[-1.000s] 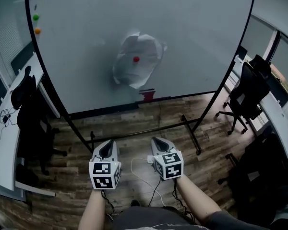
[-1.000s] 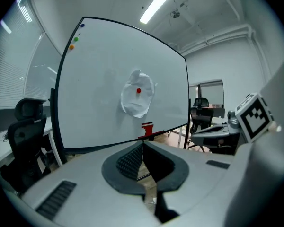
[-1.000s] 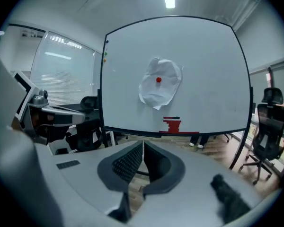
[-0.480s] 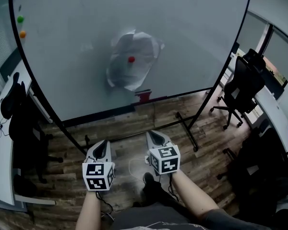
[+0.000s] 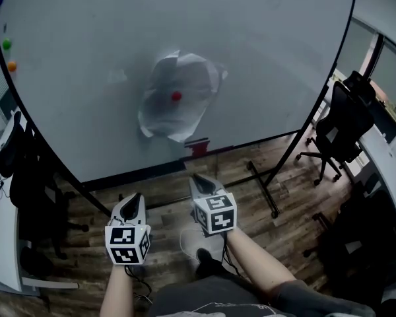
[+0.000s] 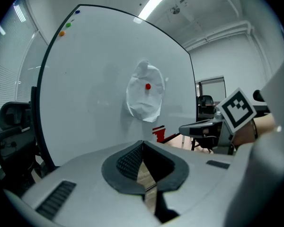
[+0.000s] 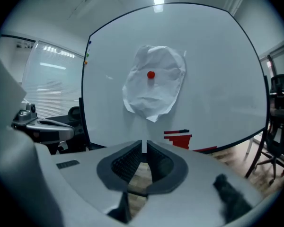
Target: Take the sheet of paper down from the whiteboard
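Observation:
A crumpled white sheet of paper (image 5: 177, 98) (image 6: 144, 97) (image 7: 155, 82) hangs on the whiteboard (image 5: 264, 38), pinned by a red magnet (image 5: 176, 96) (image 7: 151, 74). My left gripper (image 5: 133, 202) (image 6: 142, 148) is shut and empty, held low in front of the board, well short of the paper. My right gripper (image 5: 200, 183) (image 7: 144, 148) is shut too, with nothing between its fingers, slightly ahead of the left and pointing at the sheet.
Green and orange magnets (image 5: 8, 55) sit at the board's upper left. A red eraser (image 5: 198, 145) rests on the board's lower rail. The stand's legs (image 5: 261, 183) cross the wood floor. Black office chairs (image 5: 346, 121) (image 5: 26, 177) flank the board, with desks at both sides.
Both grippers have moved forward toward the whiteboard, the right one further. The board and paper now look nearer and larger. Jaws stayed shut.

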Demonstrator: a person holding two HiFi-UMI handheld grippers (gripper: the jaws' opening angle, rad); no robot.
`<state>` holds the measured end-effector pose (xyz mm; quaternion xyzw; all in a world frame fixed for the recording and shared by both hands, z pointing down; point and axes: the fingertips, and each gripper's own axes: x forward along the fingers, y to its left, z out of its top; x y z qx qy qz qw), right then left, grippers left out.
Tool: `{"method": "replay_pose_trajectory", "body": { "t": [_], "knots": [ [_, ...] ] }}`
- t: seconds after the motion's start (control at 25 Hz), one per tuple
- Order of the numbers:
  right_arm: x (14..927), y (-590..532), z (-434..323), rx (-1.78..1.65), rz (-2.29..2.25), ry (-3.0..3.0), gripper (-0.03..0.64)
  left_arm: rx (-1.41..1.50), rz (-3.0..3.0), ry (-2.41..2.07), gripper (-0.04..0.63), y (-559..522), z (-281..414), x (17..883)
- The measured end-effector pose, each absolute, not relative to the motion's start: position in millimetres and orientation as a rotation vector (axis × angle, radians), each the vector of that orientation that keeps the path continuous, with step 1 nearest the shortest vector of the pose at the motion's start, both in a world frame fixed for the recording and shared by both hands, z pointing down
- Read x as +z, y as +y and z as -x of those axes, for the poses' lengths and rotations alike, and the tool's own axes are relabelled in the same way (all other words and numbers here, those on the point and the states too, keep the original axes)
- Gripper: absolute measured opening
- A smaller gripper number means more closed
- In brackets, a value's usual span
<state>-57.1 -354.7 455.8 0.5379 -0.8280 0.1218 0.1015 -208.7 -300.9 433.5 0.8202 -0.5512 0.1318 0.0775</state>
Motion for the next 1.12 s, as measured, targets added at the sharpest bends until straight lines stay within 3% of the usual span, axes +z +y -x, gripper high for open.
{"method": "replay_pose_trajectory", "body": {
  "t": [0.28,0.44,0.64,1.12],
  "knots": [
    [447,-412,59,0.382,-1.562,-2.523,0.029,0.394,-2.430,-1.691,0.015,-350,198,430],
    [451,-437,61,0.446,-1.543,-2.564,0.094,0.398,-2.402,-1.724,0.015,-371,198,428],
    [449,-463,63,0.495,-1.535,-2.591,0.117,0.401,-2.380,-1.756,0.015,-386,196,425],
    [445,-495,70,0.495,-1.540,-2.580,0.110,0.360,-2.406,-1.763,0.015,-416,172,408]
  ]
}}
